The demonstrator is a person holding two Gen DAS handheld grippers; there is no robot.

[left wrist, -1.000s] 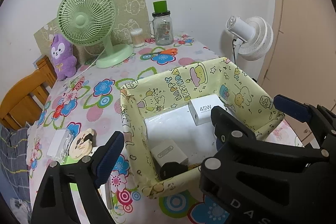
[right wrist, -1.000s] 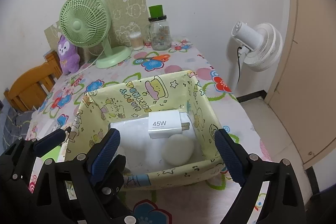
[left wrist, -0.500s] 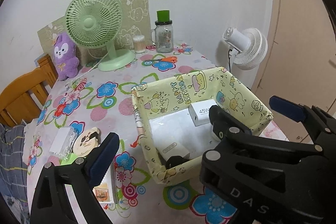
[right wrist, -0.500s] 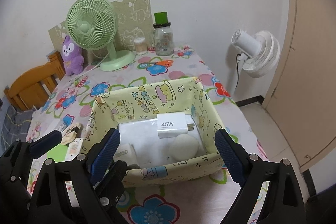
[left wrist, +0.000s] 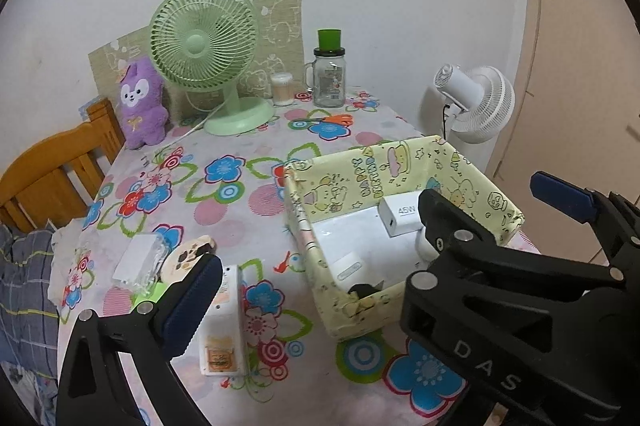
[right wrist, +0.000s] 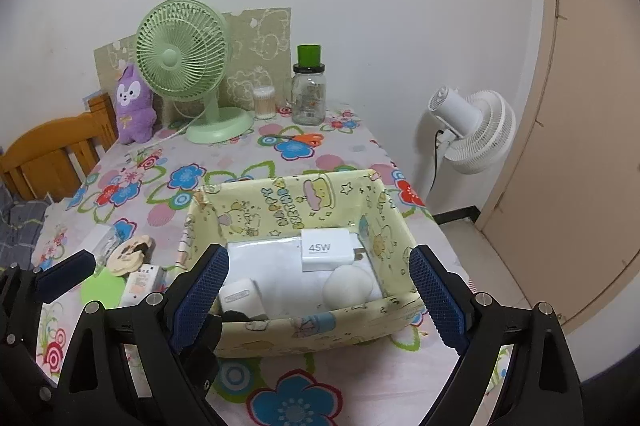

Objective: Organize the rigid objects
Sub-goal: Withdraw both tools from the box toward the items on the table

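Note:
A yellow cartoon-print box stands on the flowered table. It holds a white 45W charger, a white round object, a small white cube adapter and a black item. Left of the box lie a white flat device, a round cartoon coaster and a clear packet. My left gripper is open and empty above the table, in front of the box. My right gripper is open and empty, in front of the box's near wall.
A green desk fan, a purple plush, a jar with a green lid, a cotton-swab tub and orange scissors stand at the back. A wooden chair is left, a white fan right.
Both grippers have pulled back and up from the box, which now looks smaller and farther. Both stay open and empty. More of the table left of the box has come into view.

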